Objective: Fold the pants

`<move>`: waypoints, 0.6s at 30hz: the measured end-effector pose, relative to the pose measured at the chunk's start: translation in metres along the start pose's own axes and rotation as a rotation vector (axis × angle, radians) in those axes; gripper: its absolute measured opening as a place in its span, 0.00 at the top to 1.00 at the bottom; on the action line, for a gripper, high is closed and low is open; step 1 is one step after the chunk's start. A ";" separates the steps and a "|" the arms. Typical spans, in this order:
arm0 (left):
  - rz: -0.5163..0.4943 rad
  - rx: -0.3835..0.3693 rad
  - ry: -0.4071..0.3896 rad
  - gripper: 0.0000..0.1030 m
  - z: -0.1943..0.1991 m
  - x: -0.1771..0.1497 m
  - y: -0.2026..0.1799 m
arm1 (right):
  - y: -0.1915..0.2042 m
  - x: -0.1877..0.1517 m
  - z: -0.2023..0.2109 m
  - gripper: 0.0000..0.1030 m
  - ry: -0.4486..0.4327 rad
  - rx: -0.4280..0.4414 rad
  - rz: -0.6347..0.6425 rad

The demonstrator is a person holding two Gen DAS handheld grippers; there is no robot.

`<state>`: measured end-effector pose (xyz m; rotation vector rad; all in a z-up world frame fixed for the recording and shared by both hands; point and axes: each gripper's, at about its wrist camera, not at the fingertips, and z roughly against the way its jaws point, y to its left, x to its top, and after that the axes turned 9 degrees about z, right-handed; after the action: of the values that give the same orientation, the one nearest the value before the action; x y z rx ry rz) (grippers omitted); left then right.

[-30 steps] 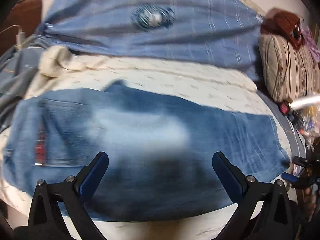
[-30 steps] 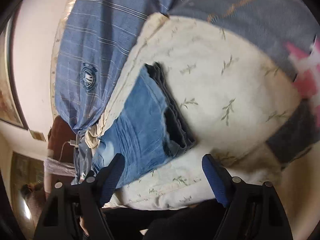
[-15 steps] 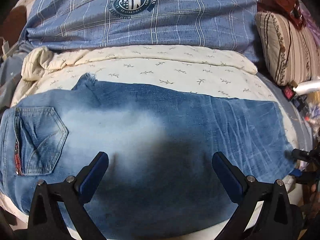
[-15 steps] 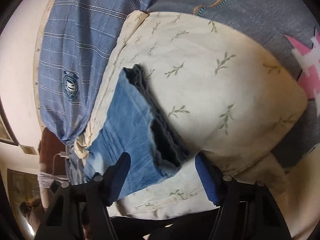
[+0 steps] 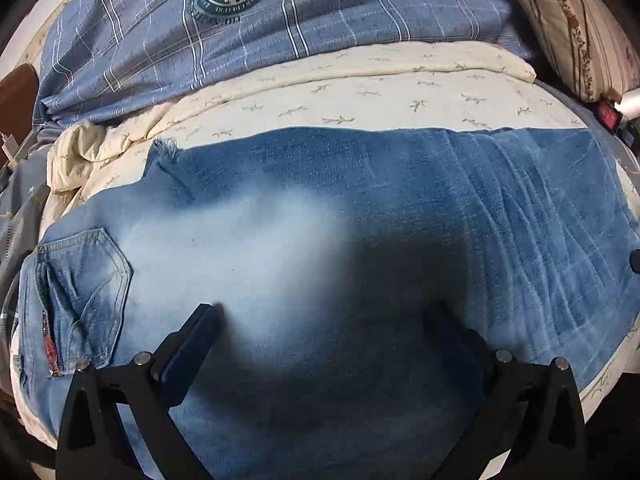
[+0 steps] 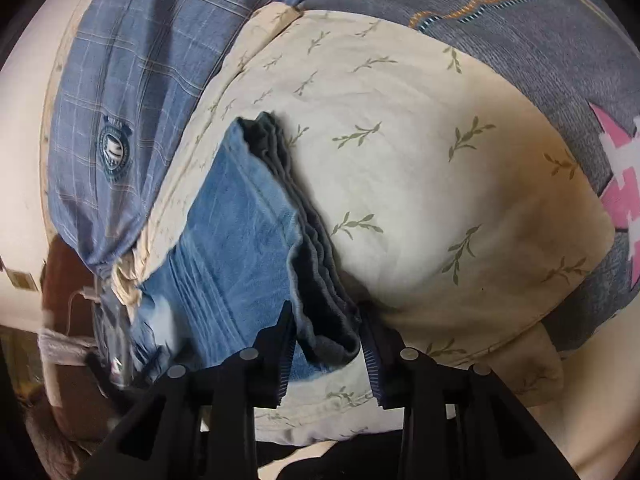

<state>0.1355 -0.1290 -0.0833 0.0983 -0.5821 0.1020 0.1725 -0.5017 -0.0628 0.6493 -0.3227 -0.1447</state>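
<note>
Blue jeans (image 5: pixel 360 200) lie folded lengthwise across a cream leaf-print sheet (image 5: pixel 360 92), back pocket (image 5: pixel 80 280) at the left, leg ends at the right. My left gripper (image 5: pixel 320 320) hovers low over the thigh area, open wide, nothing between its fingers, its shadow on the denim. In the right wrist view the leg end of the jeans (image 6: pixel 240 240) shows as a stack of hems. My right gripper (image 6: pixel 328 344) has its jaws closing on the near corner of that stack, and both pads touch the cloth.
A blue plaid blanket (image 5: pixel 280 20) with a round crest lies behind the sheet. A striped pillow (image 5: pixel 568 20) sits at the far right. A grey patterned cover (image 6: pixel 560 40) with a pink figure lies beyond the sheet in the right wrist view.
My left gripper has sunk closer to the jeans and the denim fills more of its view. My right gripper's jaws have narrowed from wide apart onto the hem stack.
</note>
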 end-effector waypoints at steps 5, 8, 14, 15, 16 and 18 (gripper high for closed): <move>-0.045 0.020 -0.039 0.00 0.001 -0.004 -0.007 | 0.040 0.000 0.021 0.77 -0.056 -0.035 0.113; 0.039 -0.088 0.011 0.00 -0.001 0.002 0.012 | 0.095 0.002 0.042 0.78 -0.108 0.015 0.209; 0.277 -0.175 -0.063 0.01 0.040 -0.014 0.097 | 0.226 -0.020 0.036 0.78 -0.128 0.134 0.447; 0.346 -0.176 -0.084 0.01 0.049 -0.021 0.124 | 0.246 -0.029 0.023 0.78 -0.105 0.164 0.476; 0.379 -0.172 -0.091 0.01 0.052 -0.024 0.139 | 0.260 -0.039 0.009 0.78 -0.078 0.186 0.500; 0.470 -0.143 -0.110 0.01 0.064 -0.038 0.178 | 0.278 -0.057 -0.021 0.78 -0.029 0.202 0.537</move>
<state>0.0470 0.0371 -0.0401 -0.1748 -0.7126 0.5129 0.1350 -0.2572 0.0779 0.7388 -0.5333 0.3962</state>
